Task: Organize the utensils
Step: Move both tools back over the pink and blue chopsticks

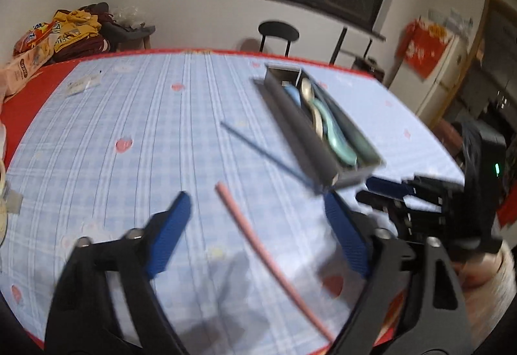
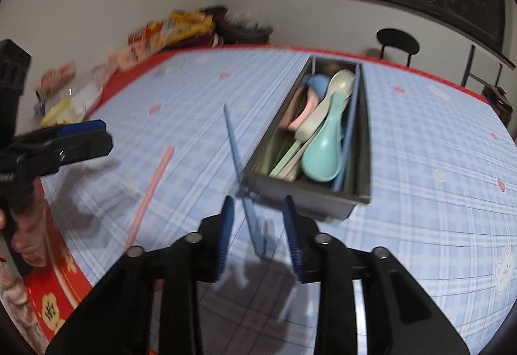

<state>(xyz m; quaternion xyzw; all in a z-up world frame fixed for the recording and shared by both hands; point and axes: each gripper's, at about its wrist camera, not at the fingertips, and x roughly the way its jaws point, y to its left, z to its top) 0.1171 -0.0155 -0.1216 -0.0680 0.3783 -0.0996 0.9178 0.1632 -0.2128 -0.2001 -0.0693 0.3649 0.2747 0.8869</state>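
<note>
Counting: one pink chopstick (image 1: 268, 258) lower centre on surface (image 1: 129, 128), left hand-held gripper (image 1: 258, 225) released above; one blue chopstick (image 2: 240, 180) between right hand-held gripper (image 2: 258, 225) pads, contact unclear; one utensil box (image 2: 362, 193) centre-right.

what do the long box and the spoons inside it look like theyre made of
Long box: probably metal, dark grey, with thin folded walls and a dull sheen. Spoons: likely matte plastic or a similar composite, in flat pastel teal, cream, pink and blue with no shine. Blur leaves both uncertain.
</note>
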